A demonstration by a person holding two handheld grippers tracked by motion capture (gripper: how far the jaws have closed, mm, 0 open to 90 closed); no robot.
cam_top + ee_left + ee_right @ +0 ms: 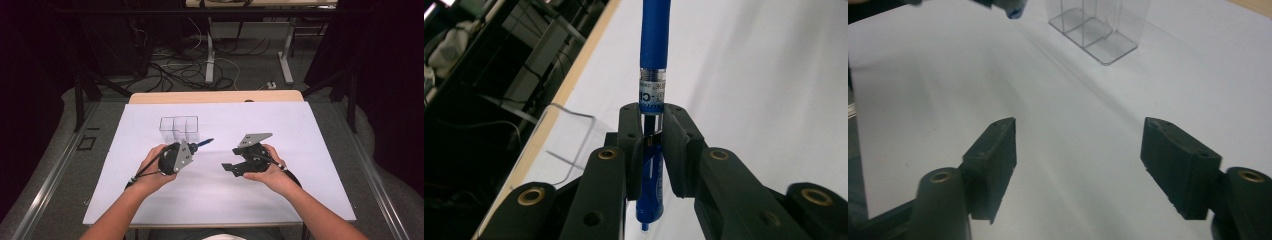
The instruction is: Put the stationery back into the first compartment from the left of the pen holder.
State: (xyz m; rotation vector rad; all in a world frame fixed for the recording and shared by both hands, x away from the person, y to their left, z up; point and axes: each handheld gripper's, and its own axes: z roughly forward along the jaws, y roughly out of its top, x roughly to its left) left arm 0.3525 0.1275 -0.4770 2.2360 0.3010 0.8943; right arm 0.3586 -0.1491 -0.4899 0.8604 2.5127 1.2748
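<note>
A blue pen (653, 45) is clamped between the jaws of my left gripper (653, 130) and sticks out forward past the fingertips. In the high view the pen (204, 143) points up and right from the left gripper (192, 148), just below a clear plastic compartment holder (178, 124). The holder (569, 142) stands at the left of the left gripper view. My right gripper (227, 169) is held to the right, jaws wide apart over bare white surface (1078, 150). The holder (1098, 25) stands at the top of the right gripper view.
A white sheet (220, 190) covers the table, with a wooden edge (215, 96) at the back. Beyond it the floor holds cables and table legs (210, 65). Metal rails (50, 175) run along both sides.
</note>
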